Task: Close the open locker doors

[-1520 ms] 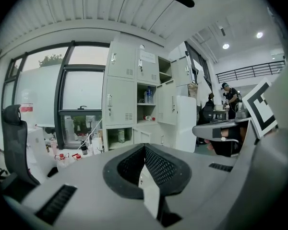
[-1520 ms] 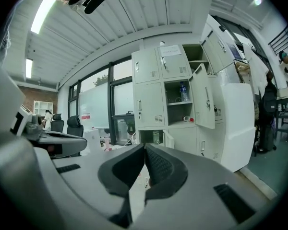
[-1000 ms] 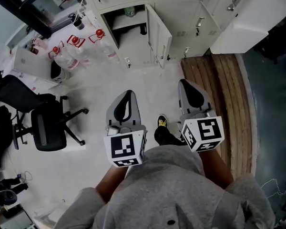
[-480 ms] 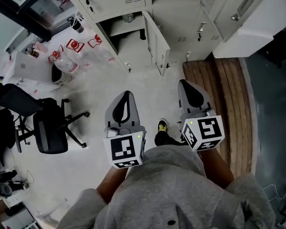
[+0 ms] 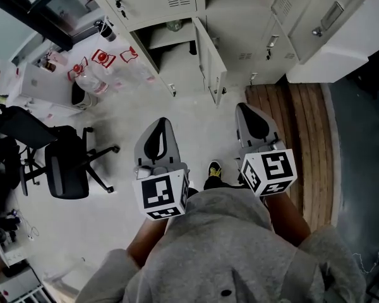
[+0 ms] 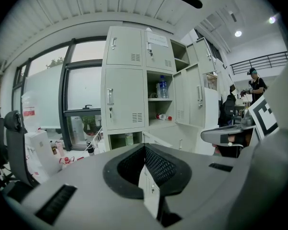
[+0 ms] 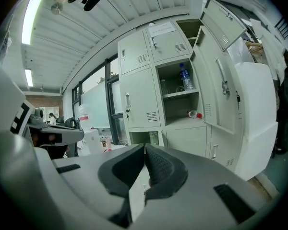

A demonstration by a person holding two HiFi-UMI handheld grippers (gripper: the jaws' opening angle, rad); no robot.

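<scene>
Shut tight on nothing at the left gripper (image 6: pixel 144 147), pads meeting at the tips. Same at the right gripper (image 7: pixel 145 147): closed and empty.

Straight ahead of both pairs of fingers, well apart from them: a bank of pale lockers (image 6: pixel 122 87).

Beyond the left fingertips and a little to the right, an open middle compartment (image 6: pixel 153 107), with upright water bottles (image 6: pixel 161 86) on its shelf and a red-capped bottle (image 6: pixel 164 117) lying on its side beneath. Middle door (image 6: pixel 192 99) swung out further right.

Just above the left fingertips in that view, an open bottom compartment (image 6: pixel 119 140) with a green thing (image 6: pixel 129 139) inside, too small to name.

High above and right of the right fingertips, an open top compartment (image 7: pixel 188 28), contents not made out, with its top door (image 7: pixel 223 20) tilted outward.

In the head view, both grippers side by side and pointing toward the lockers. Bottom door (image 5: pixel 210 52) standing out ahead, between the two pairs of fingertips.

Off to the left of the left fingers: water jugs (image 5: pixel 91 77) on the floor and an office chair (image 5: pixel 66 169). Right of the right fingers: a wooden platform (image 5: pixel 300 131).
</scene>
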